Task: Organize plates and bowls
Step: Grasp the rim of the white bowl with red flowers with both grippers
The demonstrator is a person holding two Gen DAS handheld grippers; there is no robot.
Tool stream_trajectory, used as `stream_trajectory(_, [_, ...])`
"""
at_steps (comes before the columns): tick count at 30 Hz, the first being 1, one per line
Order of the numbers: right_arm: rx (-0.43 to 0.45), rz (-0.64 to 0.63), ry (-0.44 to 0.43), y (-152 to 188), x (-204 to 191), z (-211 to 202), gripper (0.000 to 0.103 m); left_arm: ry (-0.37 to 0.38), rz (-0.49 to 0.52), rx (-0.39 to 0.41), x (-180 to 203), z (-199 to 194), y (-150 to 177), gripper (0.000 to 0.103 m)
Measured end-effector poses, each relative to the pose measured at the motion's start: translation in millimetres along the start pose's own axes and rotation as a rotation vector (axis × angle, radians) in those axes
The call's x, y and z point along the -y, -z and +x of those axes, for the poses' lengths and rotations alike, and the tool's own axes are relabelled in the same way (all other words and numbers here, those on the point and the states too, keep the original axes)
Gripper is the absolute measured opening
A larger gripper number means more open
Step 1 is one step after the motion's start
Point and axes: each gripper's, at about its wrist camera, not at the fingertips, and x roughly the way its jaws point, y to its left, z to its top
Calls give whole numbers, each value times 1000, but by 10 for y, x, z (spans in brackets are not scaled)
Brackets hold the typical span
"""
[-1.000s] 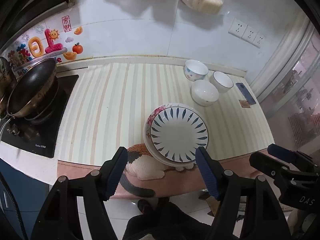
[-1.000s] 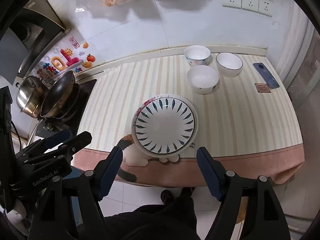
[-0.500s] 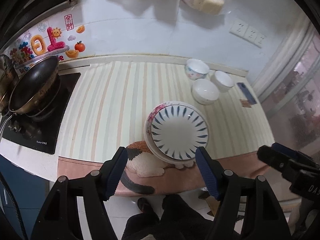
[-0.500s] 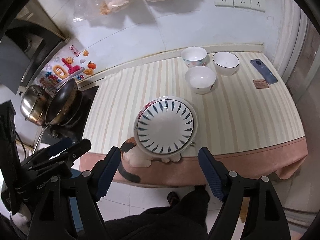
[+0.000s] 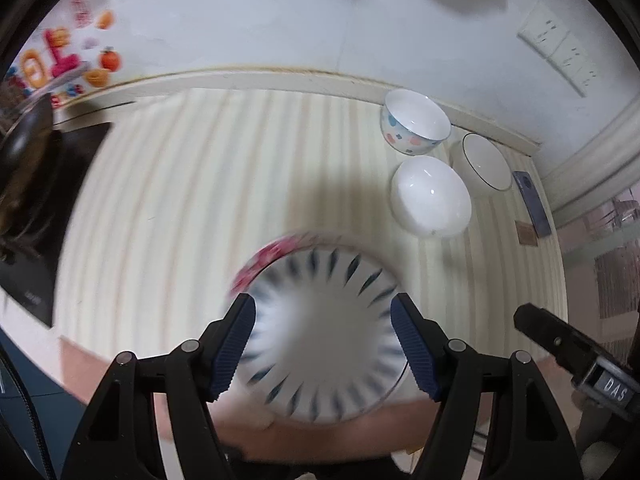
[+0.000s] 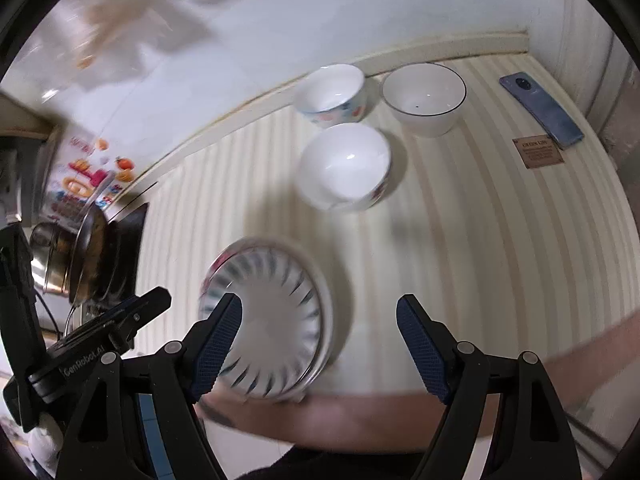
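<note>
A white plate with blue leaf marks (image 5: 320, 332) lies on top of a pink-flowered plate (image 5: 272, 252) near the counter's front edge; the stack also shows in the right wrist view (image 6: 272, 324). Three bowls stand at the back right: a plain white one (image 5: 430, 196) (image 6: 346, 166), a spotted one (image 5: 414, 120) (image 6: 332, 94), and a dark-rimmed one (image 5: 486, 162) (image 6: 424, 98). My left gripper (image 5: 322, 340) is open and empty, its fingers either side of the plate stack, above it. My right gripper (image 6: 318, 340) is open and empty, just right of the stack.
A striped cloth (image 5: 168, 184) covers the counter. A black stove with a wok (image 5: 28, 168) and pans (image 6: 80, 256) sits at the left. A phone (image 6: 540, 110) and a small brown card (image 6: 538, 152) lie at the far right. The tiled wall carries sockets (image 5: 560, 52).
Both grippers have dropped fast toward the counter and forward; the plates and bowls now look much larger. The views are motion-blurred. Nothing has been taken hold of.
</note>
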Motion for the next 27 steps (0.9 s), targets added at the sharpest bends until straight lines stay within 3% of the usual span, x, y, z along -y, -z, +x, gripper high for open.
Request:
stream_trajectory(7, [-56,31,-41,-774,514,669,81,8,-15,-100,382,852,-620,69])
stream_trajectory(11, [-105,57,-91,-1106,710,1092,64,35,-26,-145,487,1209,-850,67])
stream_trajectory(12, [-111,61,-95,-1162,742,1173,61,53,-28,-154,506,1285,-894,63])
stream_trajectory(13, [-118,63,-104,-1204,762,1244,58,64,-31,-161,522,1341,-929,52])
stream_trajectory(14, [-123,68,-113,-1238,786,1309,48,69,-30,-172,544,1412,-962,40])
stream_trajectory(15, [-129,70,-116,-1266,804,1373,38,77,-26,-182,564,1472,-990,35])
stream_trajectory(16, [-136,68,-117,-1283,806,1435,36,82,-19,-190,588,1537,-1009,26])
stream_trajectory(20, [-138,51,-93,-1326,827,1597,19,75,20,-178,683,1633,-1055,14])
stream_trajectory(27, [-132,20,-80,-1293,807,1535,17,48,45,-150,795,1562,-991,14])
